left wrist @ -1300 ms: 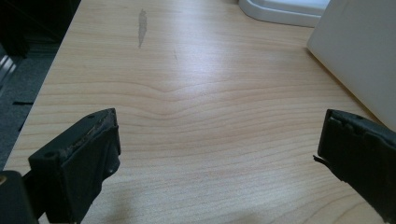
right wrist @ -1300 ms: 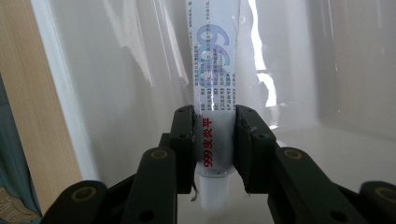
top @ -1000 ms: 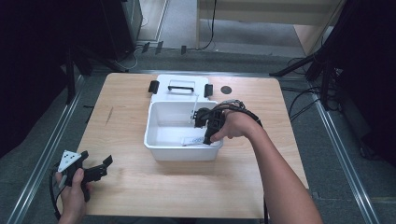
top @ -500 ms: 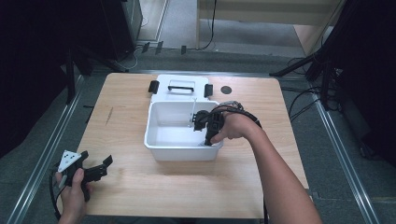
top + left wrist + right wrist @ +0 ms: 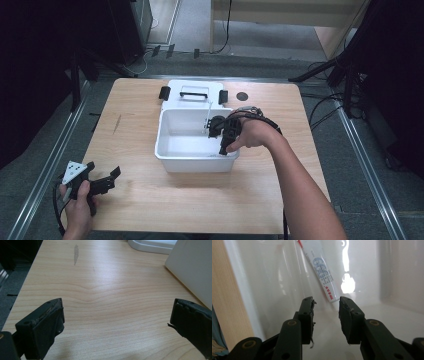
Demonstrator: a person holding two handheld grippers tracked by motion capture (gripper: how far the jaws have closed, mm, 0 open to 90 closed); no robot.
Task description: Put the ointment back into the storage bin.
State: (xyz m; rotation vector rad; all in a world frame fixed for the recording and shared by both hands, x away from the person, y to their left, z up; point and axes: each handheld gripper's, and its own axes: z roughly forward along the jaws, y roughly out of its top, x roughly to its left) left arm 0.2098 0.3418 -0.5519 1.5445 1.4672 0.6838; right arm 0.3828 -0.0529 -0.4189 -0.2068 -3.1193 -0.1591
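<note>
Right tool (image 5: 216, 131) dips inside the white bin (image 5: 172, 150) at its right wall, near a thin white tube (image 5: 207, 116) leaning there. Left tool (image 5: 102, 182) rests low on the surface (image 5: 135, 210), well apart.

One white bin (image 5: 172, 150), one lid (image 5: 192, 92), one tube (image 5: 322, 272), two grippers, perhaps one small dark disc (image 5: 242, 95).

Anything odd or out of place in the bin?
The tube leans tilted against the bin wall instead of lying flat. The right gripper, jaws just opened a little, has nothing between them. The table has a grey smear.
</note>
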